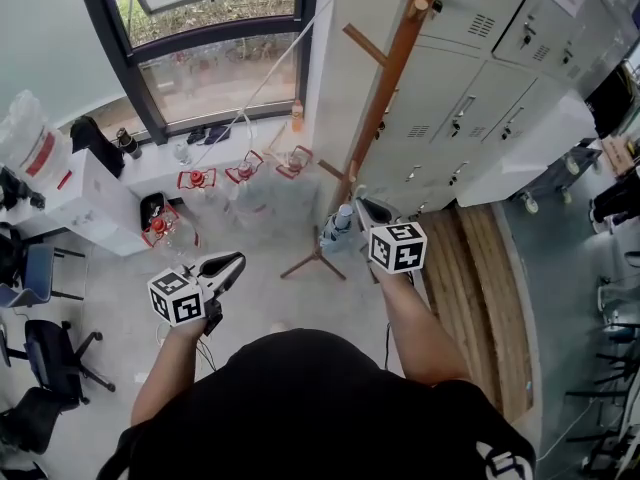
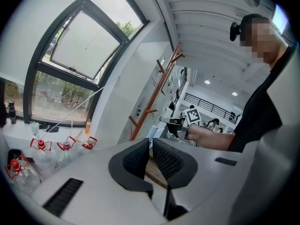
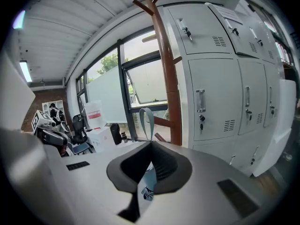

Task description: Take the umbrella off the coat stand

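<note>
The right gripper (image 1: 368, 211), forearm stretched forward at centre frame, clamps a pale blue folded umbrella (image 3: 146, 179) beside the brown wooden coat stand (image 1: 392, 73). The left gripper (image 1: 226, 265) is held at lower left, jaws barely apart and empty.

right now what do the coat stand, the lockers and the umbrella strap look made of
Coat stand: likely wood, reddish-brown stain, slight sheen, angled pegs.
Lockers: probably painted sheet metal, pale grey, with louvred vents and metal handles.
Umbrella strap: seemingly woven fabric, pale blue-grey flat loop.

Head view looks steeply down from overhead; both gripper views look closely along their jaws; all share the stand (image 1: 385, 98).
</note>
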Motion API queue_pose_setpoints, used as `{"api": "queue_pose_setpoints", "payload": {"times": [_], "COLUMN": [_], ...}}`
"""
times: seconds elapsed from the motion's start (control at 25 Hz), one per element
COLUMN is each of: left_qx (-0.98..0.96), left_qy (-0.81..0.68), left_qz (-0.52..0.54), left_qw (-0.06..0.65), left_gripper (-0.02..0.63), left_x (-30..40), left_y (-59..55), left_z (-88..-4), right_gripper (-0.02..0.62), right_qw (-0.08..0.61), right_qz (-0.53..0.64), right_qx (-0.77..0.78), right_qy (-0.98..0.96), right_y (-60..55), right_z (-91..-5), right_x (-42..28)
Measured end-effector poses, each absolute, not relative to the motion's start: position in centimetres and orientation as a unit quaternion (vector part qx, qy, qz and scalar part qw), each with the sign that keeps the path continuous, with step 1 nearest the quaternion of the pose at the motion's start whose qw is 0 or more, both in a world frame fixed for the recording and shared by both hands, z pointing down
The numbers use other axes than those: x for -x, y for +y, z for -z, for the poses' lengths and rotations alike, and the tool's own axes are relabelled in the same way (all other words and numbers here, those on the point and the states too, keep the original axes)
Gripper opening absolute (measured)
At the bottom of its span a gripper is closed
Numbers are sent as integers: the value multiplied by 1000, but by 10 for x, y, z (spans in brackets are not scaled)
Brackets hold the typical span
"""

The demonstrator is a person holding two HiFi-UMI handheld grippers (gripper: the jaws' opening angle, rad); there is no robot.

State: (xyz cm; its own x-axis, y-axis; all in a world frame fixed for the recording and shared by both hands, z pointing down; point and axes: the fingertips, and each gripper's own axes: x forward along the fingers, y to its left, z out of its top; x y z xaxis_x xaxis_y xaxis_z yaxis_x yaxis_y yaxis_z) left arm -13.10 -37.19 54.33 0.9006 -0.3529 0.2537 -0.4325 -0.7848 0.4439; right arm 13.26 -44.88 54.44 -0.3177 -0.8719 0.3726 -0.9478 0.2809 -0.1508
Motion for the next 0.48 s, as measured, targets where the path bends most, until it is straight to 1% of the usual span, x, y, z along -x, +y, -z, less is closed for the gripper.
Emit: {"api": "queue_pose_setpoints", "payload": {"times": [0.48], "left_qx": [-949], "left_qy": [-199], "left_qz": [-83], "left_qw": [229], "left_gripper": [41], "left_x": [95], "left_y": [-338], "left_z": [-528], "right_gripper": [14], "right_qw": [112], "right_qz": [-167], "right_qx": [-572], "right_qy": [-795], "right_y": [-387], "right_z": [-532], "right_x": [-162]}}
